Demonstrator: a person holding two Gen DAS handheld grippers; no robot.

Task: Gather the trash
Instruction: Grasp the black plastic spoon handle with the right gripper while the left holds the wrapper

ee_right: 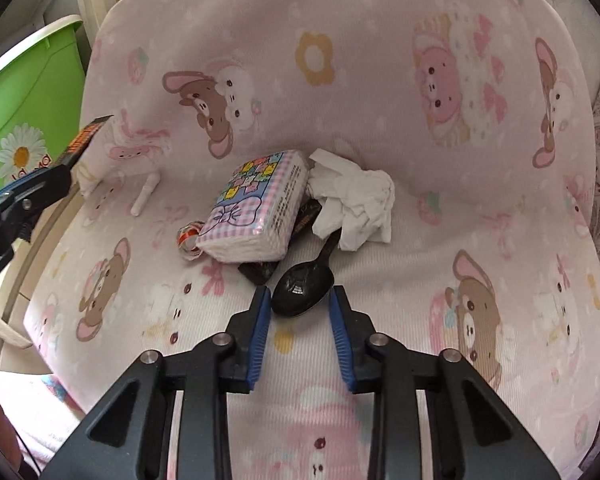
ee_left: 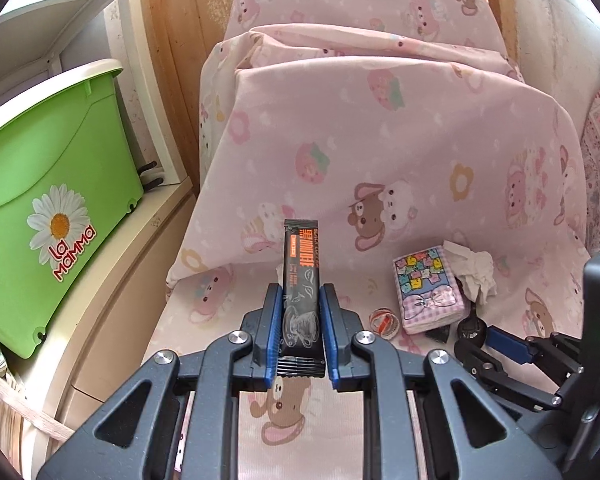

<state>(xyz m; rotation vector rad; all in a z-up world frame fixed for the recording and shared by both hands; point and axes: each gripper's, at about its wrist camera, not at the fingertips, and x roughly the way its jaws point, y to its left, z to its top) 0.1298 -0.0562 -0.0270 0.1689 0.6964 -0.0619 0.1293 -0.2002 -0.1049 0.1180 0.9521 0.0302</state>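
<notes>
Trash pickup on the pink bed, one piece down and the spoon up next.

Left wrist view: left gripper (ee_left: 300,312) was pinching a black coffee sachet (ee_left: 302,292) upright, lifted off the sheet, with the green bin (ee_left: 40,168) off to its left. Right wrist view: right gripper (ee_right: 298,316) was spread wide with the black plastic spoon (ee_right: 304,288) bowl sitting between its tips, crumpled tissue (ee_right: 356,204) and tissue pack (ee_right: 256,208) just behind. Guessing it needs to squeeze the spoon next, carefully, looks slippery.
</notes>
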